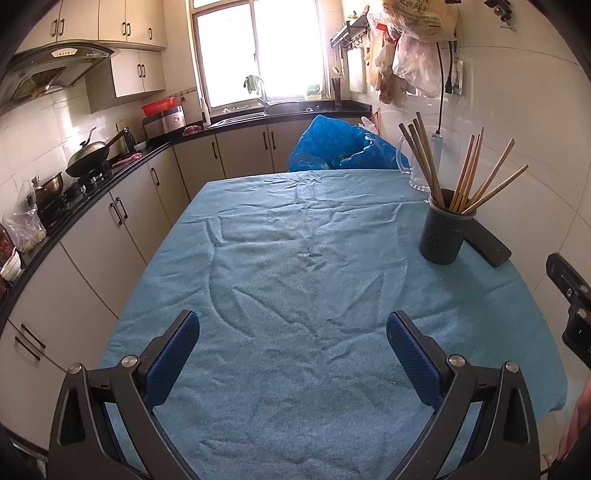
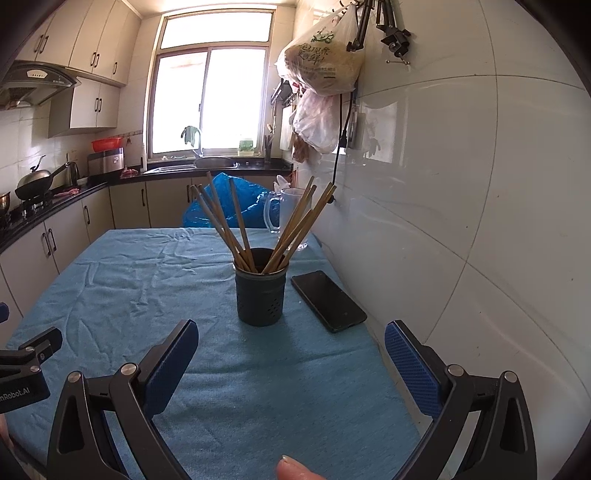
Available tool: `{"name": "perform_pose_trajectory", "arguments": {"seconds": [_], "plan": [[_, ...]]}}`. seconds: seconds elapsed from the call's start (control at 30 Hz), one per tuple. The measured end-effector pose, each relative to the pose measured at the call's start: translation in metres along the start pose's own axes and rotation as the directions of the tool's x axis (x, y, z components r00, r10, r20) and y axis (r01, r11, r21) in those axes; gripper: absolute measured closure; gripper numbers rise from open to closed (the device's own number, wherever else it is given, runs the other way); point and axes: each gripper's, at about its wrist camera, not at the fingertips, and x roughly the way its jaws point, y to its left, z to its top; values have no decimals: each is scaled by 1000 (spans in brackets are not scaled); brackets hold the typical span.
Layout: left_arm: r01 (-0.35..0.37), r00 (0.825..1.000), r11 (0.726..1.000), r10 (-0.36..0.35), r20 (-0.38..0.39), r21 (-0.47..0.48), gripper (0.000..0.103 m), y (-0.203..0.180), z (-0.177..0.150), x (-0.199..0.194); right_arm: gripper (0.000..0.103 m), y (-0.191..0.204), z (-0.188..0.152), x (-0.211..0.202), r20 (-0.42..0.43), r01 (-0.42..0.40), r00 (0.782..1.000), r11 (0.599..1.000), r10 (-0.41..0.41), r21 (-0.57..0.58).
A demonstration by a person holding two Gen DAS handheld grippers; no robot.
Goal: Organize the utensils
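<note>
Both the left gripper (image 1: 293, 345) and right gripper (image 2: 291, 349) hang spread wide, empty, above the blue cloth (image 1: 295, 258).

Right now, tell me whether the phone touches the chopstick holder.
Apart. The right wrist view shows a strip of blue cloth between the phone and the chopstick holder.

- A bright window (image 2: 210, 101) fills the far wall and floods the kitchen with daylight.
- Cream wall cabinets (image 1: 110, 22) hang above a black counter (image 1: 110, 173) that curves along the left side, with matching base cabinets (image 1: 122, 229) beneath.
- A range hood (image 1: 48, 70) sits over a wok (image 1: 88, 158).
- White glossy tiles (image 2: 461, 184) cover the right wall.
- A wrinkled blue cloth (image 1: 295, 277) covers the bench.
</note>
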Motion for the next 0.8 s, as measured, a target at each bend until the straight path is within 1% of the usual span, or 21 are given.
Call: {"name": "perform_pose_trajectory", "arguments": {"seconds": [0.5, 0.8], "plan": [[-10, 1000, 1000, 10, 0, -2, 2, 2, -6, -5, 0, 11, -7, -1, -29, -25, 999, 1000, 25, -15], [-9, 1000, 1000, 9, 0, -5, 2, 4, -10, -7, 0, 13, -10, -4, -35, -25, 999, 1000, 25, -15]]}}
